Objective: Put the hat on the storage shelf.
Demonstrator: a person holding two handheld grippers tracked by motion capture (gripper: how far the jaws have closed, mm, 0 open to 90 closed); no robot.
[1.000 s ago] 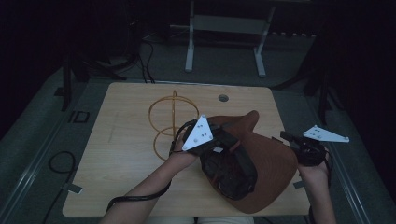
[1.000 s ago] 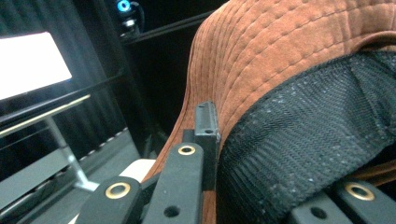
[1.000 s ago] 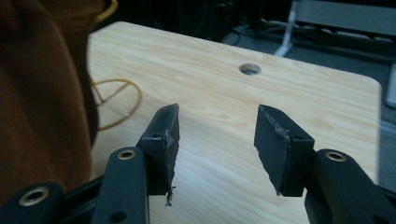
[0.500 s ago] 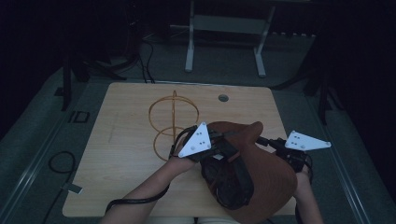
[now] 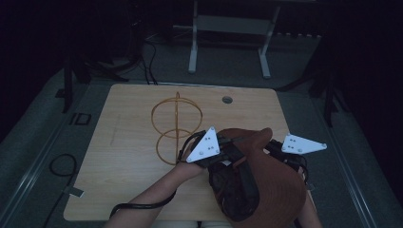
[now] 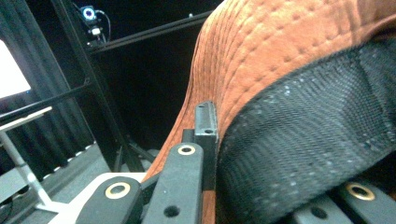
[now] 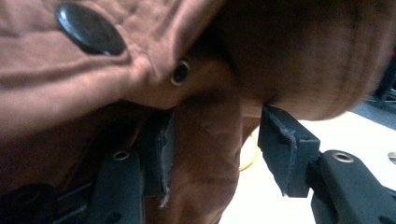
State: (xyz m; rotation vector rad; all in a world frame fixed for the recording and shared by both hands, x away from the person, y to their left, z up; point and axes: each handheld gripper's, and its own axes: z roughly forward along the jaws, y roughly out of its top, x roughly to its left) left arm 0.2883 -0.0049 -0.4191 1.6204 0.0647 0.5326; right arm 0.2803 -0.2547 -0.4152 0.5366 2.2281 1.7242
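Left gripper view: left gripper (image 6: 205, 140) jaws pinched on the edge of a rust-brown suede brimmed hat (image 6: 289, 56), the near jaw flat against its black mesh lining (image 6: 308, 140). High view: left gripper (image 5: 223, 147) sits at the hat's left edge, its grey three-cornered plate (image 5: 204, 146) on top, the forearm entering from the bottom.

Right gripper view: right gripper (image 7: 215, 149) jaws spread, a fold of the brown hat between them. Left pad touches the fabric; right pad stands just clear of it. A dark round button (image 7: 88, 29) and a small metal eyelet (image 7: 180, 72) show on the crown above.

High view: right gripper (image 5: 285, 154) at the hat's right edge. Hat (image 5: 271, 185) is over the near right part of the light wooden table (image 5: 128, 156). A gold wire stand of two rings (image 5: 175, 124) stands just left of the left gripper.
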